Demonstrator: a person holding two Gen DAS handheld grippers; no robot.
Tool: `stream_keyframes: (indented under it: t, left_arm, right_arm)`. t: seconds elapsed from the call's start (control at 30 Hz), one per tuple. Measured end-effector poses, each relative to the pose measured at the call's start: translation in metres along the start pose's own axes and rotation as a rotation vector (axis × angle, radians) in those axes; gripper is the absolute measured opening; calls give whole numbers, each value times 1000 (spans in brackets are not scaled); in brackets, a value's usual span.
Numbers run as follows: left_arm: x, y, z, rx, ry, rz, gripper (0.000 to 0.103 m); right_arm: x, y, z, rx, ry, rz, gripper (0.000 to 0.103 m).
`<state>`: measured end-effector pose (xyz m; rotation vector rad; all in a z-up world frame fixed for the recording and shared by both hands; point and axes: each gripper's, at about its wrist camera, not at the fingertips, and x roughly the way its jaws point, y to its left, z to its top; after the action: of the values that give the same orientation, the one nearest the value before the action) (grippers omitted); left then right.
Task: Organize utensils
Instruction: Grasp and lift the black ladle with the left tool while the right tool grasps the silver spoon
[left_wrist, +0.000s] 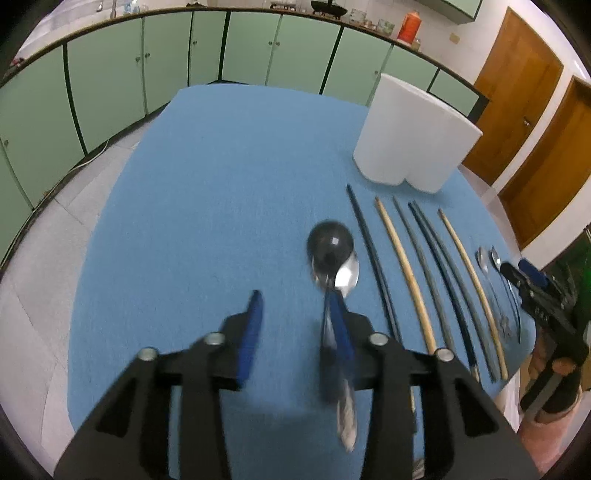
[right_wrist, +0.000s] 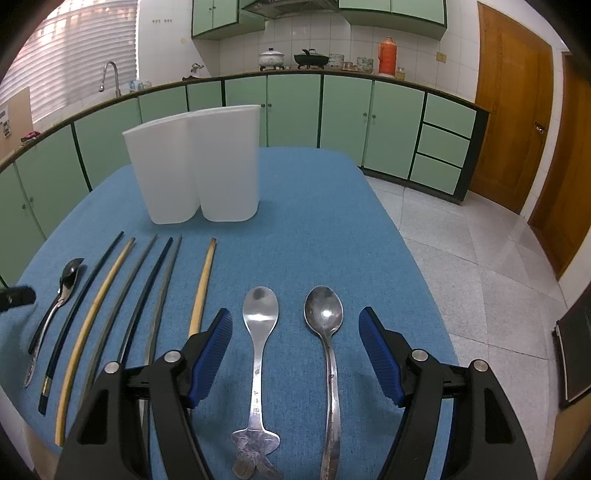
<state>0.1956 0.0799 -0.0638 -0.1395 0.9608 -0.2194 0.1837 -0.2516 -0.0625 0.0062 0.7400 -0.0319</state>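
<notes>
On the blue tablecloth (left_wrist: 207, 206) a black spoon (left_wrist: 330, 242) and a steel spoon (left_wrist: 347, 275) lie overlapping. Their handles run blurred along and under the right finger (left_wrist: 338, 325) of my left gripper (left_wrist: 293, 295), whose jaws stand apart with nothing pressed between them. Several chopsticks (left_wrist: 406, 273) (right_wrist: 110, 295) lie side by side to the right. My right gripper (right_wrist: 295, 314) (left_wrist: 515, 266) is open low over two steel spoons (right_wrist: 260, 306) (right_wrist: 324, 310), which lie on the cloth between its fingers. The overlapping pair (right_wrist: 70, 275) also shows at the far left of the right wrist view.
A white two-compartment holder (left_wrist: 410, 136) (right_wrist: 195, 166) stands upright at the far side of the table. A person's hand (left_wrist: 554, 369) grips the right tool at the table's near right edge. Green cabinets (right_wrist: 343, 114), wooden doors (right_wrist: 513, 110) and a tiled floor (right_wrist: 461, 258) surround the table.
</notes>
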Motion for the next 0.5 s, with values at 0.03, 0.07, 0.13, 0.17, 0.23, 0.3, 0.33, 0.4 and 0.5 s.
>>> stream_keyframes:
  t: [0.03,0.07,0.13,0.17,0.23,0.3,0.33,0.4,0.5]
  left_arm:
    - [1,-2,3,2,-1,-8,39]
    - [4,-6,8,7,-3,-13,40]
    - [9,-15,14,35,-7,-2,41]
    - [14,-22,17,56,-8,5,42]
    - [24,-28,22,76,4,14,44]
    - [34,-28,25,74,20,16,44]
    - [40,-28,27,71,30,15,44]
    - [49,-27,31,65,43,14,44]
    - [55,-26,33,63,48,18,42]
  right_arm:
    - [0,0,0,0,1,-1,70]
    - [0,0,0,0,1,-2,70]
    - [2,0,0,2,4,-3,70]
    - [3,0,0,2,5,-3,70]
    - [5,-2,0,4,10,-3,70]
    - [7,-3,0,6,12,-3,70]
    - [7,-4,1,7,12,-4,70]
    - [8,-6,1,7,11,-8,70]
    - [11,-10,2,13,14,-13,70]
